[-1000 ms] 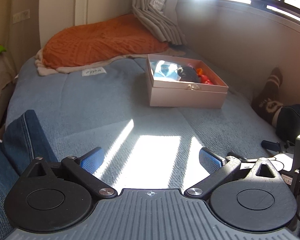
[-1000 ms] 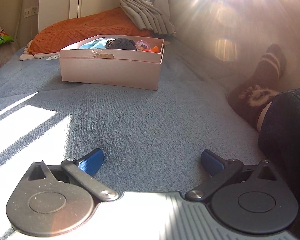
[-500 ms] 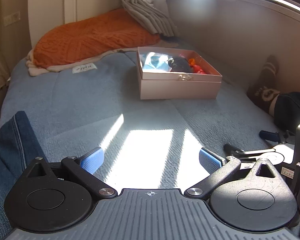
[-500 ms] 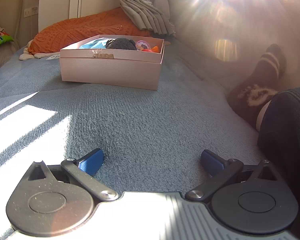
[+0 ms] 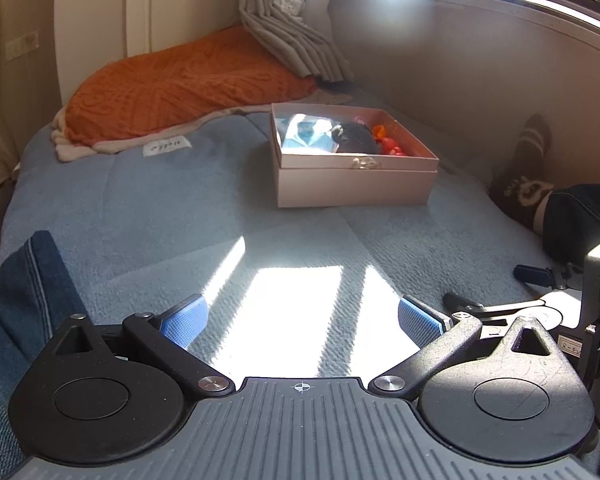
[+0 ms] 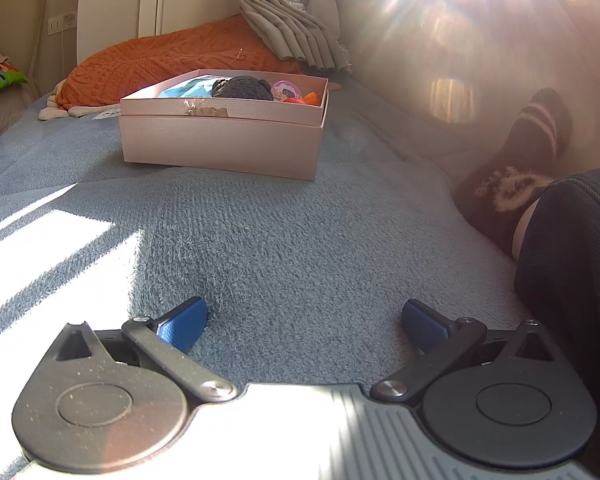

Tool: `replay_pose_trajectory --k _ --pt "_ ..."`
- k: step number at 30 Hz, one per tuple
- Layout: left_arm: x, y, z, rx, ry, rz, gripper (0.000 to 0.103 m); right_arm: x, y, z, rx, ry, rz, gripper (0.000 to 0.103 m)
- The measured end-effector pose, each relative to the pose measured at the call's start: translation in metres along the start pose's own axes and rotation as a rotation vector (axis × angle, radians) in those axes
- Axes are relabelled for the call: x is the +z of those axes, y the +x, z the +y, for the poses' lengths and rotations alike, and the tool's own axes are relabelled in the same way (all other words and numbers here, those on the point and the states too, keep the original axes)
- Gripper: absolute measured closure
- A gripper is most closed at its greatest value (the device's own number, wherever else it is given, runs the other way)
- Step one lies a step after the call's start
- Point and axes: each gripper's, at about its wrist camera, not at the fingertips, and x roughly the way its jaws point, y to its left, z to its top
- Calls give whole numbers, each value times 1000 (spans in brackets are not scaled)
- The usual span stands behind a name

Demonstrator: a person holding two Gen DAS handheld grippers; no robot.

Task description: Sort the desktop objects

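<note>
A pink open box sits on the blue-grey blanket ahead of both grippers; it also shows in the right wrist view. Inside it lie a blue item, a dark fuzzy item and small red-orange pieces. My left gripper is open and empty, low over a sunlit patch of blanket. My right gripper is open and empty, resting low on the blanket, well short of the box. The right gripper's body shows at the right edge of the left wrist view.
An orange cushion and folded curtain lie beyond the box. A person's socked foot and dark-trousered leg lie at right. A denim-clad leg is at left. A wall runs along the right.
The left wrist view has shifted slightly, so the box now sits more central. The right gripper has not moved. Both stay open and empty.
</note>
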Motion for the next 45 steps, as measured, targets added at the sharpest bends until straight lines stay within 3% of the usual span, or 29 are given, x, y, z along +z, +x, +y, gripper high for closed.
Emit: replay_pose_trajectory --k 45 --pt "2 -4 -7 24 56 -16 0 1 1 1 -1 0 -1 0"
